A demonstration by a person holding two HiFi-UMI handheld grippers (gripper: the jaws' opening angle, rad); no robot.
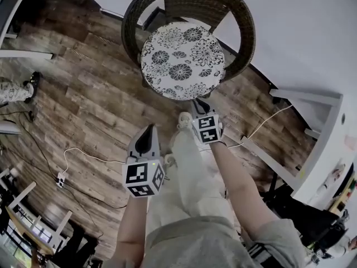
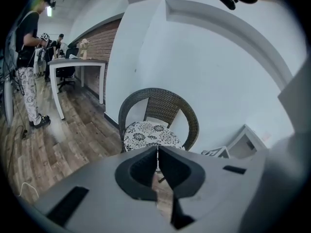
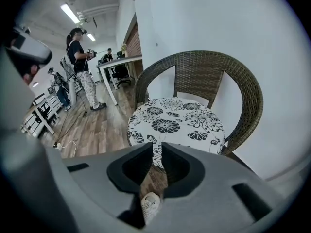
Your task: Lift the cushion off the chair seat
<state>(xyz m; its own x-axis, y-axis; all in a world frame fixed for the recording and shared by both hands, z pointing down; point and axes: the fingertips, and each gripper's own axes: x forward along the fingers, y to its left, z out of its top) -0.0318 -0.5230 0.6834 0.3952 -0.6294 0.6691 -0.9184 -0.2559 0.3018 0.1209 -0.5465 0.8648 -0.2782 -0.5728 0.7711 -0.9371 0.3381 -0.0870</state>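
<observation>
The person stood over pale trousers and a white shoe (image 3: pixel 149 203) on the wooden floor (image 1: pixel 83 94), a gripper in each hand. The left gripper (image 2: pixel 156 152) was held lower and further back, well short of the chair. Its jaws were pressed together with nothing between them. The right gripper (image 3: pixel 158 152) reached further forward, its tips just before the near edge of the cushion (image 3: pixel 175 120). Its jaws stood a little apart and gripped nothing; the cushion's rim showed only beyond the narrow gap. I could not tell whether the tips touched the fabric.

The cushion, round and white with black flowers printed on it, lay flat on the seat of the dark wicker chair (image 3: pixel 209 67). The chair's curved back rose behind the cushion, against a white wall (image 3: pixel 218 18). A white cable (image 1: pixel 83 155) trailed over the floor to the left. Further off that way stood a white desk (image 2: pixel 77 62), with people around it.
</observation>
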